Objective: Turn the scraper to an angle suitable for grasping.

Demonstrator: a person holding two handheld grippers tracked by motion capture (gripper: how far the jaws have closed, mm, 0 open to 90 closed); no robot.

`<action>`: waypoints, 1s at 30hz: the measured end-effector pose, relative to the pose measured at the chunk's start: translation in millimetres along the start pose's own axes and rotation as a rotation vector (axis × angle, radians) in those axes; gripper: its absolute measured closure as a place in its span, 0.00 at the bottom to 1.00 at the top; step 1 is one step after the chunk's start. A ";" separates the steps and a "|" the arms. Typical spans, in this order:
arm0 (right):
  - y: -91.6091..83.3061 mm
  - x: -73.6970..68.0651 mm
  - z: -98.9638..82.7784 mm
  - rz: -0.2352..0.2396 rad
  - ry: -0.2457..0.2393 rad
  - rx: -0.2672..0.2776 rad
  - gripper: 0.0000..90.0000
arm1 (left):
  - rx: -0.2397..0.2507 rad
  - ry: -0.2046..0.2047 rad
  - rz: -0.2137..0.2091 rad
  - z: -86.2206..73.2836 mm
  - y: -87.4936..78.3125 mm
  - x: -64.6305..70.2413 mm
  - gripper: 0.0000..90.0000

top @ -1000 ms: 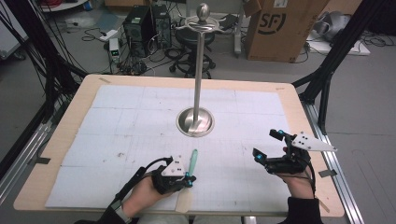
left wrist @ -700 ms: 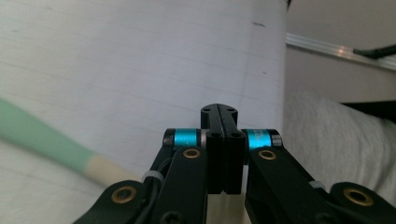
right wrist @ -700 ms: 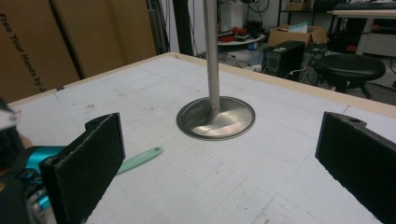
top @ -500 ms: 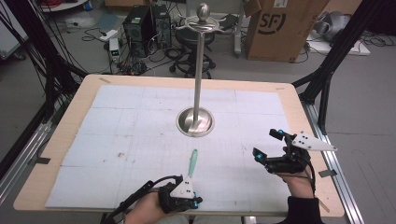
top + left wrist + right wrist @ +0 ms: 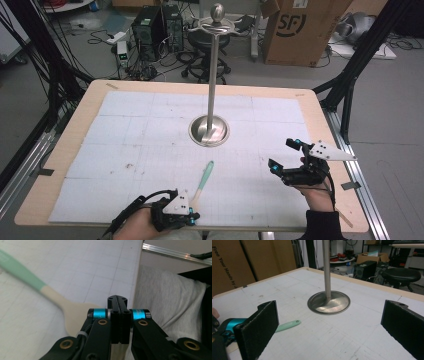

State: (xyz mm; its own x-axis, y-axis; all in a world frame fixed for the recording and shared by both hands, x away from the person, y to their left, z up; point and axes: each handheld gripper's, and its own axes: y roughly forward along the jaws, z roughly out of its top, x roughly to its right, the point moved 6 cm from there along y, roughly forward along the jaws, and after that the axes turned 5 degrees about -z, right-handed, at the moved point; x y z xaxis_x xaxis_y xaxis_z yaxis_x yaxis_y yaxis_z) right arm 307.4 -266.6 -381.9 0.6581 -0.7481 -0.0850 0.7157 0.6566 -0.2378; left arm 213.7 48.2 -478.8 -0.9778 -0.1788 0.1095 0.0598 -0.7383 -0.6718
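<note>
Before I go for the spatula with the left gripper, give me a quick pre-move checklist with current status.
1. Left gripper jaws open for a grasp: not ok, they are shut, with nothing between them.
2. Spatula lying flat on the table mat: ok.
3. Spatula's cream blade end near the left gripper: ok, green handle points toward the metal stand.
4. Right gripper apart from the spatula: ok, jaws wide open, empty.
5. Stand upright, apart from the spatula: ok.

"SF" on cardboard box (image 5: 295, 25) behind table, "Free Your Hands by" on cardboard box (image 5: 234, 262)
</note>
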 end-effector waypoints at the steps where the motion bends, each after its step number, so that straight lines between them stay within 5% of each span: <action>1: 0.8 -0.2 -0.3 0.001 0.000 -0.001 0.01 | 0.001 -0.008 0.010 -1.7 -3.8 -2.5 1.00; 7: 2.7 -0.6 -0.5 0.004 -0.001 -0.003 0.01 | -0.036 -0.069 0.141 -17.3 -24.0 -28.9 1.00; 9: 3.2 -0.5 -0.6 0.003 -0.004 -0.005 0.01 | -0.003 -0.109 0.125 -18.2 -26.3 -33.7 1.00; 15: 3.9 -0.9 0.2 0.001 -0.005 -0.003 0.01 | 0.066 -0.088 0.103 0.9 -18.0 -26.2 1.00; 23: 2.9 -2.5 -0.1 0.004 -0.006 -0.008 0.01 | 0.023 -0.067 0.084 14.9 17.8 -28.5 1.00; 30: 2.5 -0.5 -1.7 -0.001 -0.005 -0.007 0.01 | 0.019 -0.096 0.110 11.3 11.7 -36.6 1.00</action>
State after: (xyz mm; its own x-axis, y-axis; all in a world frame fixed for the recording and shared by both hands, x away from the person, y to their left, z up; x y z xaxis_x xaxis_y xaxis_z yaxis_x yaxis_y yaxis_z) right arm 308.5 -264.7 -384.0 0.6586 -0.7481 -0.0805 0.7145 0.6554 -0.2450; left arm 252.4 38.8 -482.4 -0.9414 -0.3202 0.1059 0.1704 -0.7227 -0.6699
